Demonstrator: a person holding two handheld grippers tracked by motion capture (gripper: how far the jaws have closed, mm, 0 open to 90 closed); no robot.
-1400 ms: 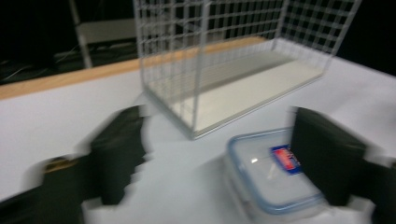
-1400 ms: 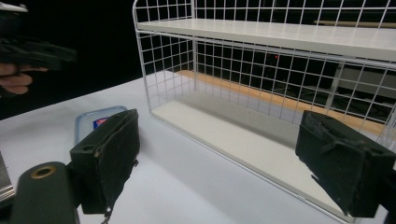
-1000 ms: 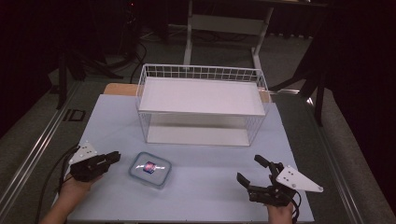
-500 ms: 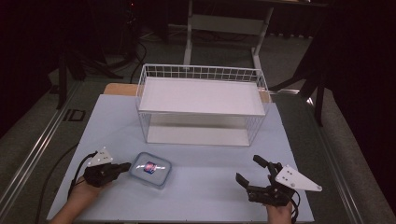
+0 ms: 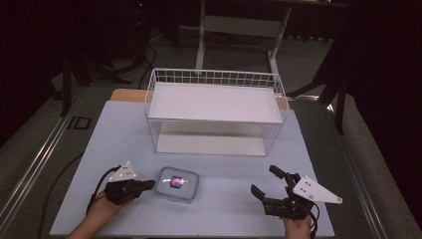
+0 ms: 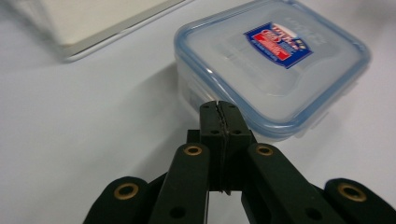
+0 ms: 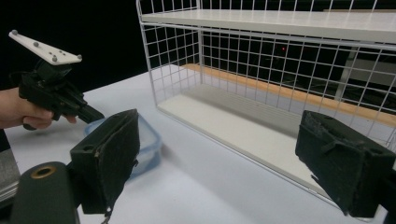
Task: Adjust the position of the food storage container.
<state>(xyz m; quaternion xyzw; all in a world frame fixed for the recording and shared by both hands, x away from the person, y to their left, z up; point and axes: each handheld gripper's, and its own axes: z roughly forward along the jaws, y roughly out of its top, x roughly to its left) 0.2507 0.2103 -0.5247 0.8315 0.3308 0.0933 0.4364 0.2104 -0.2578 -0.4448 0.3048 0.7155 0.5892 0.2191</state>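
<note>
One second has brought our left gripper (image 5: 147, 185) in from the table's left edge; its jaws, pressed together on nothing, now sit at the side of the clear square plastic container with blue-rimmed lid (image 5: 176, 183), near the front edge, likely to nudge it. Our right gripper (image 5: 263, 185) waits spread wide, well apart. Behind stands the white wire shelf rack (image 5: 215, 115); nothing lies between.

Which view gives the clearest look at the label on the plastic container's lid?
The left gripper view: the container sits close ahead of the shut jaws, its red-and-blue label large, though the print stays blurred. The high view shows the label as a tiny coloured patch. In the right gripper view a jaw pad hides most of the container.
</note>
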